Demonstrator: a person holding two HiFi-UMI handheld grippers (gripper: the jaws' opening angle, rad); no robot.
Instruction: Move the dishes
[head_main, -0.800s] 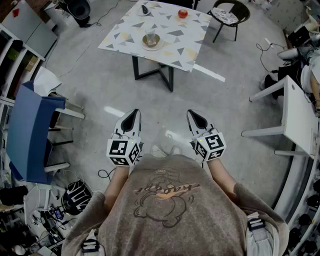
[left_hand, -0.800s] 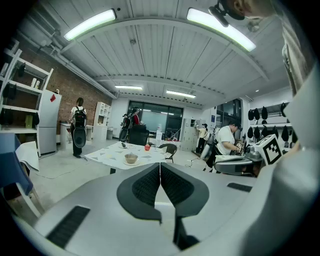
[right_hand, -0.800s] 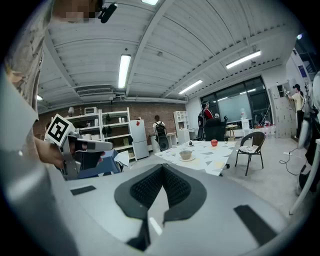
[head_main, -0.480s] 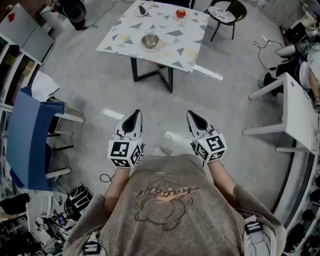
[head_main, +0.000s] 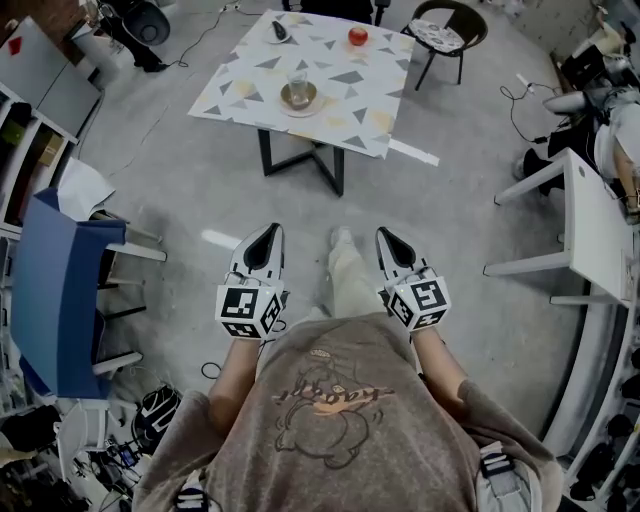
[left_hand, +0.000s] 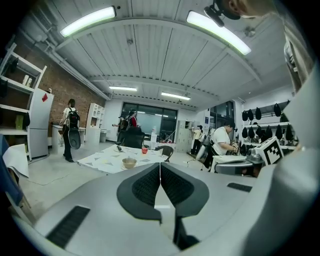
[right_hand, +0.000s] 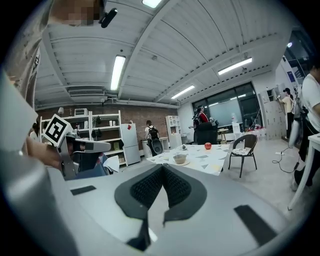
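The left gripper (head_main: 266, 236), low in front of the person, has its fingers pressed together on nothing. Far ahead, the patterned bench (head_main: 345, 105) carries a small dish (head_main: 280, 30), a bowl (head_main: 299, 96) on a saucer and a red apple (head_main: 358, 36). The right gripper (head_main: 389, 240) has its fingers closed too, empty.

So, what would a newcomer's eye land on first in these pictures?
Probably the two hand-held tools low in the middle of the head view: the left gripper and the right gripper, side by side over the floor, both with jaws shut on nothing. Next comes the table with its triangle-patterned top straight ahead, carrying a bowl and a red apple.
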